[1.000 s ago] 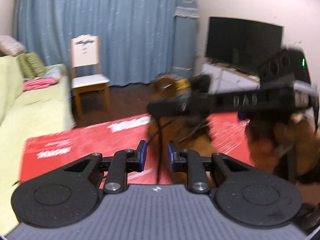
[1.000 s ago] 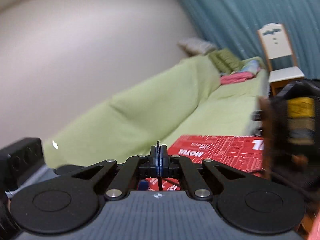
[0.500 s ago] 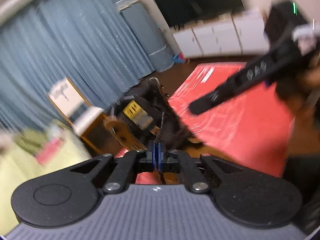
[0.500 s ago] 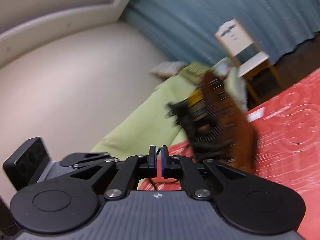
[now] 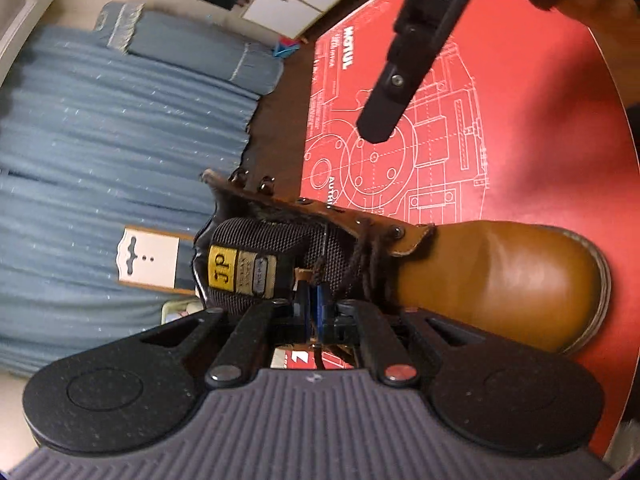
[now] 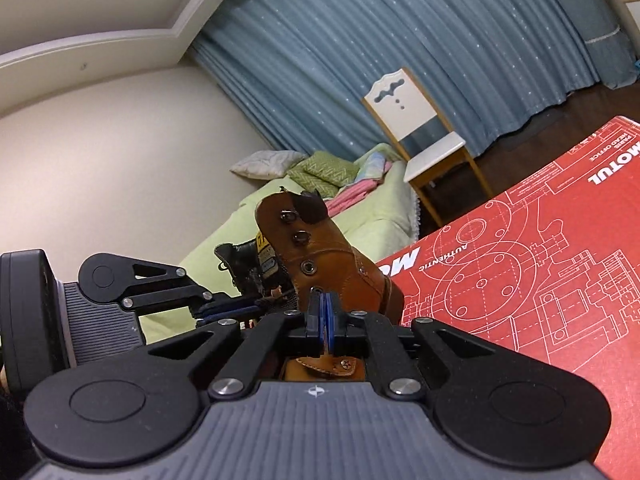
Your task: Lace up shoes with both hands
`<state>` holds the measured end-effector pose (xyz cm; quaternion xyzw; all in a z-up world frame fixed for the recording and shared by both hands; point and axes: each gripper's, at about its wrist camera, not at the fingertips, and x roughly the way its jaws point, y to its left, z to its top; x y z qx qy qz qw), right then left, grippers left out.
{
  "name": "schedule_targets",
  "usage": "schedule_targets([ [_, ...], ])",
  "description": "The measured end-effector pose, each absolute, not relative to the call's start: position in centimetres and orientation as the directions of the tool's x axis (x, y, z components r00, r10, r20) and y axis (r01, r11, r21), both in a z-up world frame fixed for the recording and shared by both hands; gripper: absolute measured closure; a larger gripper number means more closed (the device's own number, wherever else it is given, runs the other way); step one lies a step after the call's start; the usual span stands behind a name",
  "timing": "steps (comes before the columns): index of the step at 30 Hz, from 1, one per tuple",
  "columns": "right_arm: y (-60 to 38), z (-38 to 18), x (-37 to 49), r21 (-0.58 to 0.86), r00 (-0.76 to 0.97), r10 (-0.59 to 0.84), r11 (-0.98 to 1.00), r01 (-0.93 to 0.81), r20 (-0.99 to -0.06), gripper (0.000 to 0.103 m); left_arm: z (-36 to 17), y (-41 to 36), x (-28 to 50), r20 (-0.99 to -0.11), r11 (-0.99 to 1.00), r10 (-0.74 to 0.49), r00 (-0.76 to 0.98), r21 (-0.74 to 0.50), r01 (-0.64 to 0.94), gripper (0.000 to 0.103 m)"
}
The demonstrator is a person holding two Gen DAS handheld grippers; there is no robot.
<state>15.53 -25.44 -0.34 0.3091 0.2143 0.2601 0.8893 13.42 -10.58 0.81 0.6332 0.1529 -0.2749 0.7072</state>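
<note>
Left gripper [image 5: 313, 305] fingers pressed together, pinching the dark brown shoelace [image 5: 362, 264] at the mesh tongue of the tan leather lace-up boot [image 5: 500, 280]. Right gripper [image 6: 325, 317] jaws opening, a narrow gap between the blue pads; whether anything sits between them I cannot tell. Boot stands on the red printed cardboard box [image 5: 540, 128], at its edge toward the green sofa [image 6: 360, 236], directly ahead of both fingertip pairs. Right gripper's tips lie just beside the boot's ankle eyelets [image 6: 308, 267].

Red printed board [image 5: 532, 128] carries all; a tan leather boot [image 5: 500, 280] stands directly on it.
</note>
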Motion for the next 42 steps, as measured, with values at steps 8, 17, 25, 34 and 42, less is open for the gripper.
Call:
schedule_targets([
  [8,-25.8,-0.4,15.3,0.665,0.769,0.599,0.671,-0.329,-0.223,0.095,0.1,-10.8,13.9,-0.573,-0.017,-0.207,0.793,0.812,0.583,0.101],
  [17,-26.3,-0.9,15.8,0.666,0.777,0.584,0.678,-0.310,-0.233,0.095,-0.3,-9.9,13.2,-0.571,-0.102,-0.260,0.779,0.818,0.566,0.101],
  [25,-25.5,-1.3,16.7,0.668,0.761,0.598,0.676,-0.311,-0.250,0.095,-0.6,-10.3,13.4,-0.574,-0.085,-0.309,0.758,0.811,0.579,0.101],
  [34,-25.2,-2.2,18.7,0.749,0.730,0.663,0.567,-0.343,-0.167,0.089,-0.4,-10.1,13.3,-0.568,-0.062,-0.353,0.744,0.807,0.587,0.101],
  [42,-26.1,-4.6,20.6,0.870,0.686,0.723,0.391,-0.301,-0.088,0.089,-0.3,-10.1,13.4,-0.565,-0.053,-0.365,0.740,0.806,0.590,0.100],
])
